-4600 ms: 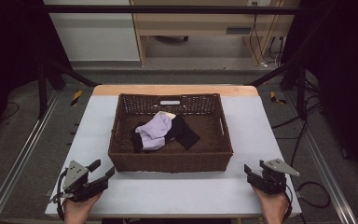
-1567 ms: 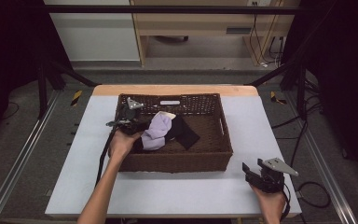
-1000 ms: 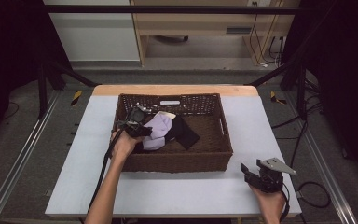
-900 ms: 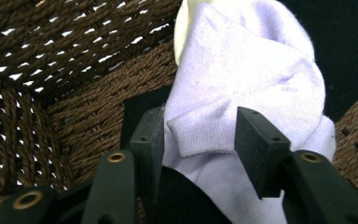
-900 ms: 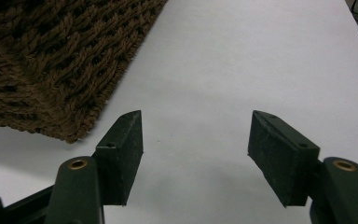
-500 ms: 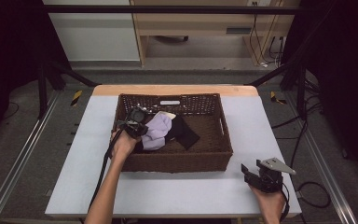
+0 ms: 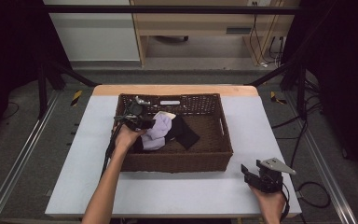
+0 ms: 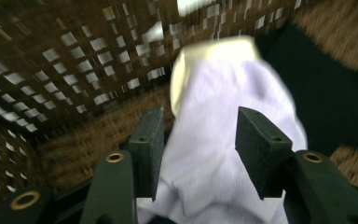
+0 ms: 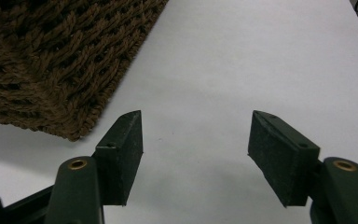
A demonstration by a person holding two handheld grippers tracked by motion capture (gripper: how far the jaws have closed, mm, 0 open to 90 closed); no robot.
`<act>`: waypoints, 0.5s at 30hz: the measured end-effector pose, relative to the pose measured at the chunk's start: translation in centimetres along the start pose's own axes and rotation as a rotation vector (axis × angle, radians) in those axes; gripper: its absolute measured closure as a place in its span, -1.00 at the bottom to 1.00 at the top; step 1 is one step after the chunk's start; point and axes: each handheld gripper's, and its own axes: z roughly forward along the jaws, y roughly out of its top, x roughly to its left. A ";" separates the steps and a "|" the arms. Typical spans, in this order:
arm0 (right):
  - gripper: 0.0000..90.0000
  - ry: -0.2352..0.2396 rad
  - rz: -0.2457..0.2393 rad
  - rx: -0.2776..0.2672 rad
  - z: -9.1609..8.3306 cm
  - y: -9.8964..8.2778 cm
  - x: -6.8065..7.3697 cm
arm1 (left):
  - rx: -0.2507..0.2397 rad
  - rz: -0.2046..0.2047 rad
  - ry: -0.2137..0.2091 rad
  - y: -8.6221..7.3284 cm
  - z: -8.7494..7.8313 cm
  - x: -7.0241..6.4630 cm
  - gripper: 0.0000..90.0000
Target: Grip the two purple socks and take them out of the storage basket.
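Clearly, the left tool (image 8: 193,140), its jaws just reopened around the sock (image 8: 223,154), may close on too little cloth and drop it; the right tool (image 9: 196,140) rests open.

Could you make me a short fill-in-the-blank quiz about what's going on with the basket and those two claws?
1. The lavender sock lies inside a brown wicker ____.
2. The left claw has its pads on either side of the sock, with its jaws standing ____.
3. The right claw is held over the bare white ____, with nothing between its pads.
4. Beside the lavender sock lies a garment coloured ____.

Missing words: basket; open; table; black
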 end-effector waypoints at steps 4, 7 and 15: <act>-0.22 0.005 -0.001 0.005 0.1 0.0 -0.1 | 0.027 -0.012 -0.010 -0.1 0.2 0.1 0.14; -0.23 0.009 0.002 0.010 0.1 0.1 0.0 | 0.052 0.002 -0.025 -0.3 0.8 0.0 0.14; -0.24 0.005 -0.004 0.016 0.3 0.0 0.0 | 0.140 0.027 -0.035 -0.5 1.7 -0.1 0.32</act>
